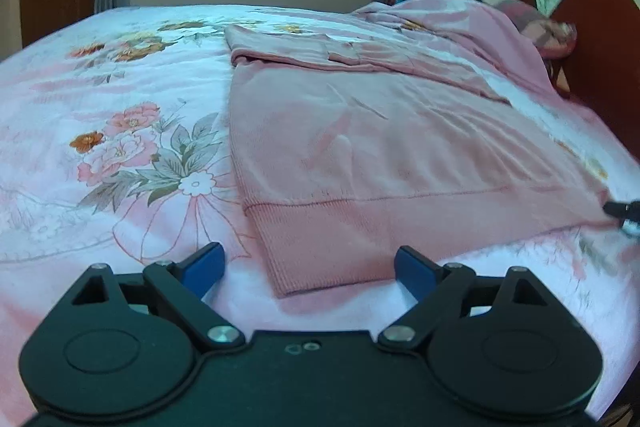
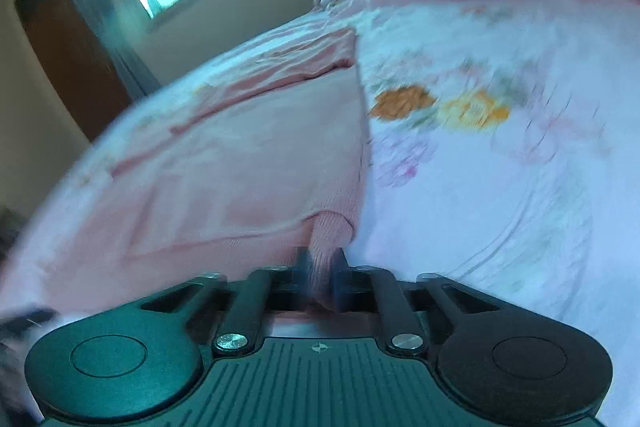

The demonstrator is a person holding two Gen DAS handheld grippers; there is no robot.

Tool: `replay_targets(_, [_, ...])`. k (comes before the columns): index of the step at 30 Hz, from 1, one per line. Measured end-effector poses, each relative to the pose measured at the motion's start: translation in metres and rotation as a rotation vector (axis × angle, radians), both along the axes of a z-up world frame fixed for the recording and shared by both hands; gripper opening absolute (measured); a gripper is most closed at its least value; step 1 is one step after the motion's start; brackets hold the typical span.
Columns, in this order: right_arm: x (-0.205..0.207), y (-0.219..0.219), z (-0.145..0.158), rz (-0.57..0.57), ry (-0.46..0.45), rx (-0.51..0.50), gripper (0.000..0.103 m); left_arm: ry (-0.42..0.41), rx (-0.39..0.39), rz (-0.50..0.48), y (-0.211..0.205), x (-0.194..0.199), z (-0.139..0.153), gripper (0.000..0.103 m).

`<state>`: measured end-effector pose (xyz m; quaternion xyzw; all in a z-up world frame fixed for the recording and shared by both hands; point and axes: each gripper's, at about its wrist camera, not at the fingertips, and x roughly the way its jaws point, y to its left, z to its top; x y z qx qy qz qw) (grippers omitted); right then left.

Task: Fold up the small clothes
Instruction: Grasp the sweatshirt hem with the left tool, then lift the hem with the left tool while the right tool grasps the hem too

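A soft pink knitted sweater (image 1: 360, 143) lies flat on the flowery pink bed (image 1: 120, 131), its long way running off toward the headboard. The right gripper (image 2: 320, 267) has its fingers squeezed tight on the sweater's ribbed bottom corner. The left gripper (image 1: 310, 267) has its fingers wide apart, holding nothing, with the other bottom corner just ahead.

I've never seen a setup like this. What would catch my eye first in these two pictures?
Most striking is the pink sweater spread flat across the middle of the flowered bedsheet. In the right wrist view, the right gripper has its jaws pinched on the sweater's ribbed hem corner. In the left wrist view, the left gripper stands with blue-padded jaws wide apart at the hem's other corner, gripping nothing.
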<state>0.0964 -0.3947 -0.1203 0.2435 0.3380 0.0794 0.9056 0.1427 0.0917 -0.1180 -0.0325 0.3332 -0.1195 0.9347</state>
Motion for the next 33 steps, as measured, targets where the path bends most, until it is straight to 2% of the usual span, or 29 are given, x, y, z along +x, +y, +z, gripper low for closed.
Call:
replay_targets(3, [0.0, -0.006, 0.007, 0.008, -0.024, 0.043, 0.011, 0.009, -0.026, 0.01, 0.002, 0.001, 0.003, 0.087])
replay_targets(4, [0.0, -0.009, 0.008, -0.003, -0.021, 0.055, 0.016, 0.014, -0.044, 0.004, 0.003, 0.001, 0.004, 0.086])
replay_targets(6, [0.002, -0.016, 0.006, -0.03, -0.001, 0.083, 0.051, 0.031, -0.089, -0.006, 0.008, 0.003, 0.006, 0.08])
replay_targets(7, [0.003, -0.019, 0.003, -0.027, -0.002, 0.11, 0.055, 0.045, -0.12, -0.01, 0.012, 0.005, 0.006, 0.08])
replay_targets(10, [0.008, -0.027, -0.003, -0.001, 0.01, 0.194, 0.055, 0.118, -0.247, -0.033, 0.029, 0.019, 0.004, 0.078])
replay_targets(12, [0.009, -0.032, -0.007, 0.018, 0.007, 0.239, 0.055, 0.168, -0.369, -0.048, 0.044, 0.029, 0.0, 0.074])
replay_targets(13, [0.011, -0.035, -0.009, 0.024, 0.01, 0.256, 0.055, 0.196, -0.429, -0.046, 0.052, 0.035, -0.003, 0.071])
replay_targets(15, [0.014, -0.039, -0.011, 0.036, 0.014, 0.279, 0.055, 0.245, -0.545, -0.025, 0.069, 0.047, -0.012, 0.053])
replay_targets(16, [0.015, -0.041, -0.012, 0.042, 0.012, 0.29, 0.055, 0.269, -0.603, -0.017, 0.077, 0.053, -0.018, 0.049])
replay_targets(19, [0.019, -0.042, -0.013, 0.054, 0.011, 0.299, 0.055, 0.301, -0.69, -0.016, 0.088, 0.067, -0.032, 0.035])
replay_targets(22, [0.021, -0.044, -0.015, 0.064, 0.013, 0.326, 0.054, 0.309, -0.783, -0.047, 0.09, 0.074, -0.043, 0.033])
replay_targets(24, [0.021, -0.047, -0.014, 0.088, 0.033, 0.326, 0.041, 0.316, -0.791, -0.081, 0.089, 0.071, -0.045, 0.033])
replay_targets(28, [0.017, -0.06, -0.019, 0.116, 0.062, 0.363, 0.035, 0.317, -0.732, -0.119, 0.082, 0.065, -0.042, 0.033])
replay_targets(29, [0.021, -0.061, -0.022, 0.106, 0.067, 0.38, 0.033, 0.324, -0.741, -0.111, 0.082, 0.069, -0.044, 0.027])
replay_targets(30, [0.027, -0.059, -0.025, 0.1, 0.069, 0.402, 0.033, 0.331, -0.749, -0.096, 0.081, 0.074, -0.046, 0.017])
replay_targets(32, [0.038, -0.058, -0.028, 0.105, 0.072, 0.419, 0.032, 0.341, -0.723, -0.091, 0.081, 0.082, -0.05, 0.007])
replay_targets(33, [0.041, -0.059, -0.027, 0.108, 0.078, 0.419, 0.027, 0.343, -0.709, -0.095, 0.079, 0.085, -0.05, 0.005])
